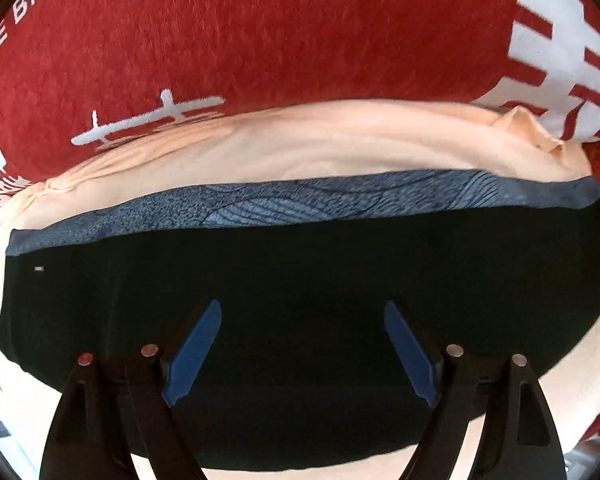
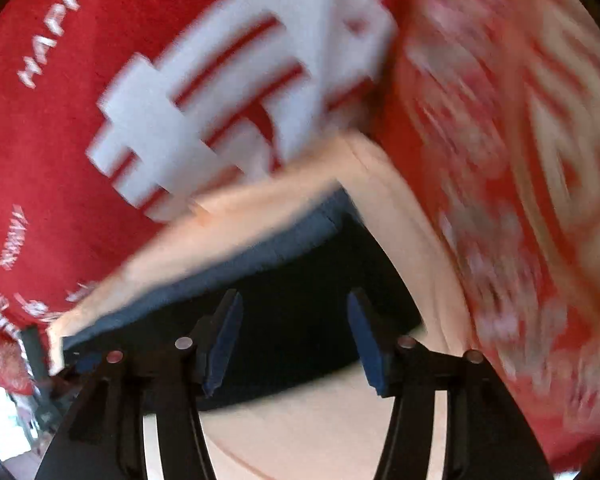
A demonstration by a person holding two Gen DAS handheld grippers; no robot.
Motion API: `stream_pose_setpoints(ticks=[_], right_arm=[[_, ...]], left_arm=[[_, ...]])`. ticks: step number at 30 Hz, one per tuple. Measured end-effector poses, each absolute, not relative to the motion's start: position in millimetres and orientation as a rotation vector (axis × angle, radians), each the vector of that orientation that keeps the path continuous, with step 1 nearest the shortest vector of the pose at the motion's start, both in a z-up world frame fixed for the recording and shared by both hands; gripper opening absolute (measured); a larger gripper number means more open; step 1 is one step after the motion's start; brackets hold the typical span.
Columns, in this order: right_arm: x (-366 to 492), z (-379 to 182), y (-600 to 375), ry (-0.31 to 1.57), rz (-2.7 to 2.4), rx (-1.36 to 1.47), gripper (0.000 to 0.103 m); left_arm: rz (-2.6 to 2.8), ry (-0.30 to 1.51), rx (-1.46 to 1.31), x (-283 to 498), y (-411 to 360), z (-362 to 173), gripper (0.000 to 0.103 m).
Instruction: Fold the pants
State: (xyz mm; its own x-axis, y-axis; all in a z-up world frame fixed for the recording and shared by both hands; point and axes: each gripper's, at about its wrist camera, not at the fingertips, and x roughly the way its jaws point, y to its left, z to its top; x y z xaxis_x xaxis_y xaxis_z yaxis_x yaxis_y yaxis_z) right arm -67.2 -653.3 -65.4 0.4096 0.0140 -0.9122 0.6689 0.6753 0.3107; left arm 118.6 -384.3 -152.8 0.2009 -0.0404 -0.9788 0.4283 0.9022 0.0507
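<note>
2 open grippers hang over the cloth here, and we judge the main risk to be a pinch that takes the wrong layers. The left gripper (image 1: 302,320) has its blue pads (image 1: 192,354) spread wide with nothing between them, above the black pants (image 1: 300,264); the right gripper (image 2: 294,308) is parted too, somewhat less, and also holds nothing. Because the pants lie directly on a peach cloth (image 1: 300,140), which itself lies on the red printed blanket (image 1: 260,32), a low or deep closure could catch the peach layer along with the pants and drag both. The right wrist view is smeared by motion blur, so we cannot tell exactly where that gripper sits relative to the corner of the pants (image 2: 300,280), and a grab made there may miss the edge. If the 2 grippers took hold at uneven depths, we judge the fold would come out skewed. The pants look like a flat, broad, dark slab with a blue-grey patterned band (image 1: 340,200) along the far edge, already compact and lying smooth, with no visible wrinkles.
</note>
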Motion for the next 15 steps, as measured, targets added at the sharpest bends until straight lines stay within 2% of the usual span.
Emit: stream_pose_setpoints(ticks=[2,5,7,9,12,14,15], right_arm=[[-83.9,-89.3,-656.2,1.132,-0.53,0.795,0.058],[-100.0,-120.1,-670.2,1.129,-0.602,0.933,0.05],[-98.0,-131.6,-679.2,1.116,-0.62,0.979,0.02],[-90.8,-122.6,-680.7,1.074,-0.589,0.977,0.011],[-81.1,-93.7,-673.1,1.033,-0.544,0.84,0.01],[-83.1,-100.6,-674.5,1.07,-0.559,0.838,0.011],[-85.6,-112.9,-678.5,1.112,-0.574,0.854,0.015]], left_arm=[[-0.327,1.341,0.357,119.9,-382.4,-159.7,0.085],[-0.307,1.363,0.356,124.4,-377.2,-165.2,0.085],[-0.313,1.342,0.333,127.2,-376.1,-157.0,0.085],[-0.325,1.306,0.34,128.7,-378.8,-153.6,0.085],[-0.297,1.339,0.428,134.7,-381.5,-173.9,0.086],[-0.282,1.341,0.396,141.8,-375.0,-175.3,0.09],[-0.274,1.346,0.394,144.9,-372.7,-172.5,0.09]])
